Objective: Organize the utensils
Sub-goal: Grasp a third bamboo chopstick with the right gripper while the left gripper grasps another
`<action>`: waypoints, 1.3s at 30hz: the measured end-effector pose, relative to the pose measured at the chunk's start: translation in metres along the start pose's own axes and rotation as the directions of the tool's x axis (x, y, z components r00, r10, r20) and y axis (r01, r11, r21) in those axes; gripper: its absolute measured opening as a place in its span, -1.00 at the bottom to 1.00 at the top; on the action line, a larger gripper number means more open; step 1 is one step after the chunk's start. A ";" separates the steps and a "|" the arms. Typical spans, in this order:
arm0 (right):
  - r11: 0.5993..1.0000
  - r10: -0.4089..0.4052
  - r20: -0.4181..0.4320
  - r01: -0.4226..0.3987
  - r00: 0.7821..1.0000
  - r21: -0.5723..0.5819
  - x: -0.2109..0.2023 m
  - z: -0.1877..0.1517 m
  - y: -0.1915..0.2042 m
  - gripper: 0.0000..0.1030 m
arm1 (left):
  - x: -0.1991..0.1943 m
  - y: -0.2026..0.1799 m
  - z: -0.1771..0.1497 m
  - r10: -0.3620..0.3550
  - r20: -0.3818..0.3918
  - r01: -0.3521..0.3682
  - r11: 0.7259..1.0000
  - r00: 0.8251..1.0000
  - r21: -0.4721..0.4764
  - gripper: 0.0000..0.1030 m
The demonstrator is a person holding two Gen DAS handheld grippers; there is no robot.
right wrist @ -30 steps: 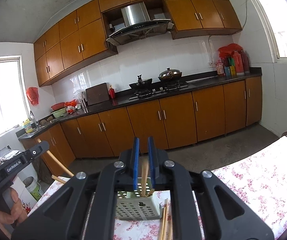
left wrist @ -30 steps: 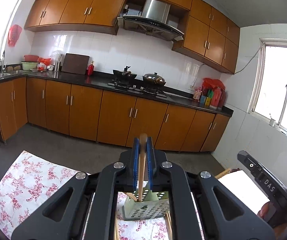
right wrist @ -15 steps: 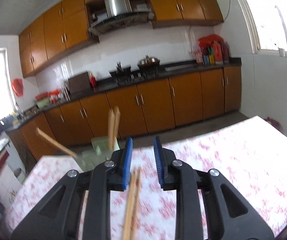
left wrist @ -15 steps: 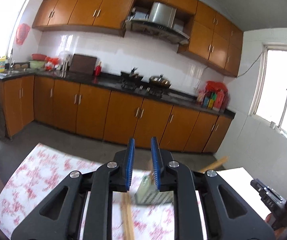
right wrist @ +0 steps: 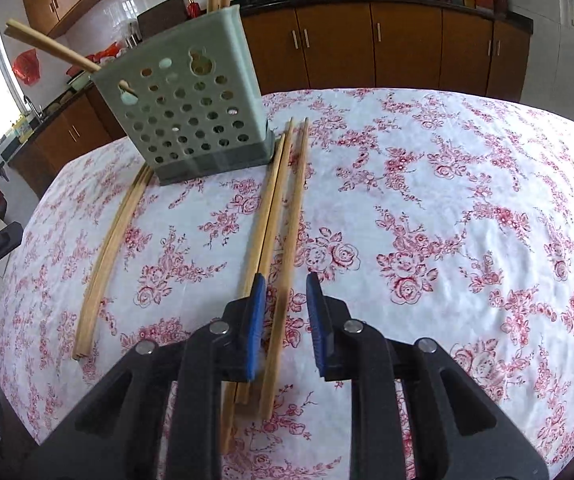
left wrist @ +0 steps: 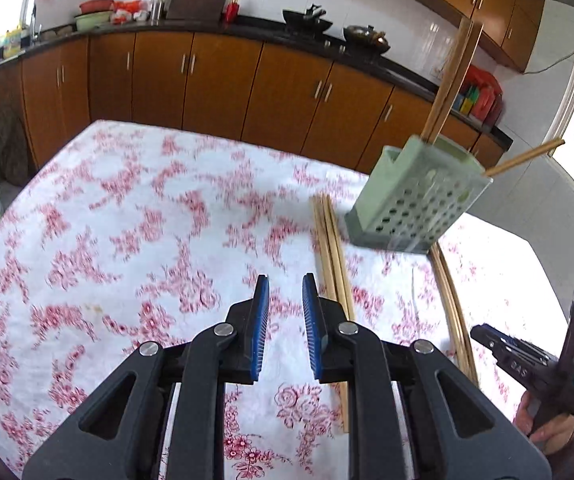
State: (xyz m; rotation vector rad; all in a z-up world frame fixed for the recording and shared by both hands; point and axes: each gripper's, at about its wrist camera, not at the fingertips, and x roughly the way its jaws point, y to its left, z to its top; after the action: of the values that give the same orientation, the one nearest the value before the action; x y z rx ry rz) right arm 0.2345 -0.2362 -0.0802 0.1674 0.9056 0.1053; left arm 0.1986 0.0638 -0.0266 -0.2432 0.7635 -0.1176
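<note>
While both tongs gape narrowly, empty, chopsticks (right wrist: 283,216) lie under the right tongs (right wrist: 285,320).

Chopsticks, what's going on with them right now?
Both grippers open, empty. Right gripper over loose chopsticks on table. Some already in green holder. Nothing blocking.

No legible text — none anywhere.

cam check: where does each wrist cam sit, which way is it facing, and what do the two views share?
Left wrist: on the left gripper, facing down over the floral table; jaws apart, empty; right gripper and a hand at right.
Right wrist: on the right gripper, facing down at loose chopsticks; jaws apart, one chopstick between them.
Shared: green holder, chopsticks, table, kitchen cabinets.
</note>
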 end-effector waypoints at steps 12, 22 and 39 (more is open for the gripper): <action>0.969 -0.196 -0.001 0.194 0.981 0.150 -0.001 0.006 -0.055 -0.84 | 0.038 -0.024 -0.025 -0.097 -0.120 0.105 0.993 0.988 0.058 -0.65; 0.973 -0.211 0.007 0.210 0.977 0.101 -0.006 0.000 -0.056 -0.83 | 0.066 -0.039 -0.035 -0.031 -0.180 0.050 0.993 0.983 0.106 -0.69; 0.975 -0.222 0.027 0.221 0.975 0.022 -0.002 0.001 -0.043 -0.79 | 0.075 -0.015 -0.017 0.127 -0.136 -0.115 0.989 0.982 0.094 -0.86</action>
State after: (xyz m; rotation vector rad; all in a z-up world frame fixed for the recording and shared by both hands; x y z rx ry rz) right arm 0.2353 -0.2791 -0.0860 0.0843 0.8903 -0.1127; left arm 0.2404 0.0319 -0.0842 -0.1073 0.9110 -0.0526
